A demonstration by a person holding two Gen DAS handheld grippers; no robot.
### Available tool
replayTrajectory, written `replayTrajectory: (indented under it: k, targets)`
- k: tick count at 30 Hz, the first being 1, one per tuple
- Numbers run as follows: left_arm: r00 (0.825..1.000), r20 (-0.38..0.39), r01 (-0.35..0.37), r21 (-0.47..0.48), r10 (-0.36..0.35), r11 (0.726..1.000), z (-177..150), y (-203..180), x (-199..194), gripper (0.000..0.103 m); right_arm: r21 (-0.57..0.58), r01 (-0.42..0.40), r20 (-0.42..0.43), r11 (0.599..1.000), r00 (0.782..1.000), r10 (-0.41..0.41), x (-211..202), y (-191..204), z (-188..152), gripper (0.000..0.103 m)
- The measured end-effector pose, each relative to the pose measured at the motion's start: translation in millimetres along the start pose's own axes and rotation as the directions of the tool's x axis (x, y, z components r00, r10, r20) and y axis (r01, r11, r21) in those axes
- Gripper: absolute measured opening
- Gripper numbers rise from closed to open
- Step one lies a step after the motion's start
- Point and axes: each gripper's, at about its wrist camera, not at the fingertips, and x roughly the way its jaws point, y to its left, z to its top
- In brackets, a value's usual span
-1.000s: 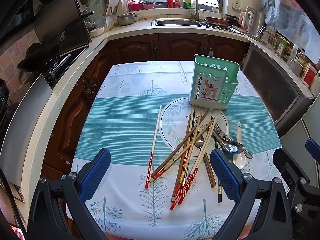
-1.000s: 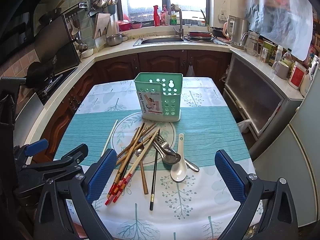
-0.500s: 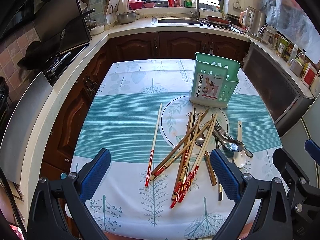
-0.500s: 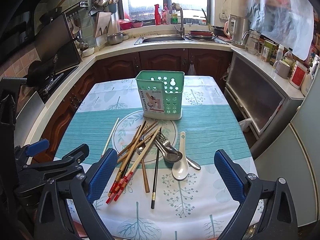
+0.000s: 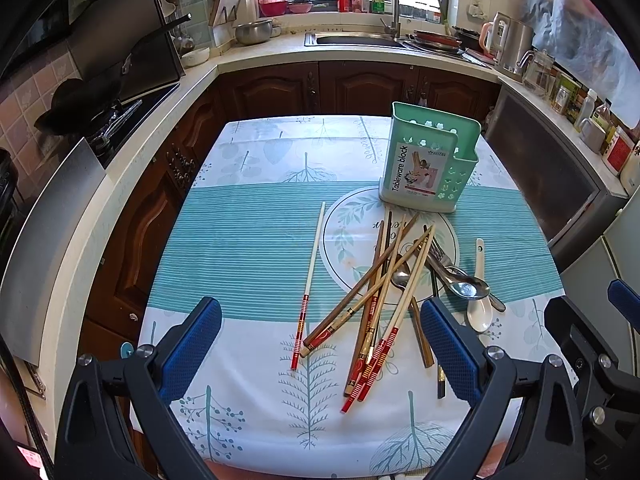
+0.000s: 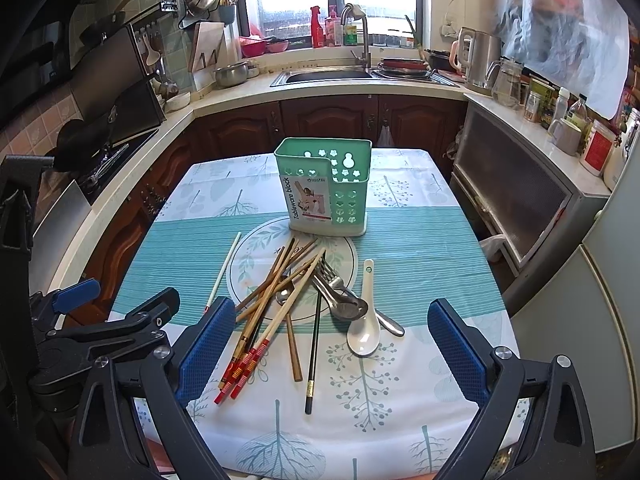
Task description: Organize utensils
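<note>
Reaching into the crossed chopstick pile (image 6: 276,304) at frame centre with both tools spread wide and empty, left tool (image 5: 320,344) and right tool (image 6: 328,344), risks snagging several sticks or knocking the white spoon (image 6: 364,332), while the green holder (image 6: 324,188) stands behind.

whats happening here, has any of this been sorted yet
Not yet. A person holds two grippers above the near edge of the table, both open and empty: the left gripper, the right gripper. Chopsticks, metal spoons and a fork and a white spoon lie piled in front of the green utensil holder.
</note>
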Motion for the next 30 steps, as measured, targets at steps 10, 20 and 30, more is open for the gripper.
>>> replayTrajectory:
  k: [10,20,30]
  targets:
    - [1.0,0.003,0.0,0.001,0.0,1.0,-0.4,1.3,-0.3,0.098,0.001,-0.001,0.002,1.0,1.0,0.001,0.1,-0.1,-0.1,0.099]
    - [0.995,0.086,0.049,0.066,-0.055,0.997,12.7,5.0,-16.8,0.098,-0.018,-0.018,0.009,1.0,1.0,0.018,-0.7,4.4,11.6,0.099]
    - [0.983,0.094,0.148,0.094,-0.157,0.984,61.7,21.2,-35.3,0.1,-0.036,-0.076,0.005,0.996,0.997,0.077,-8.6,-1.6,57.6,0.082]
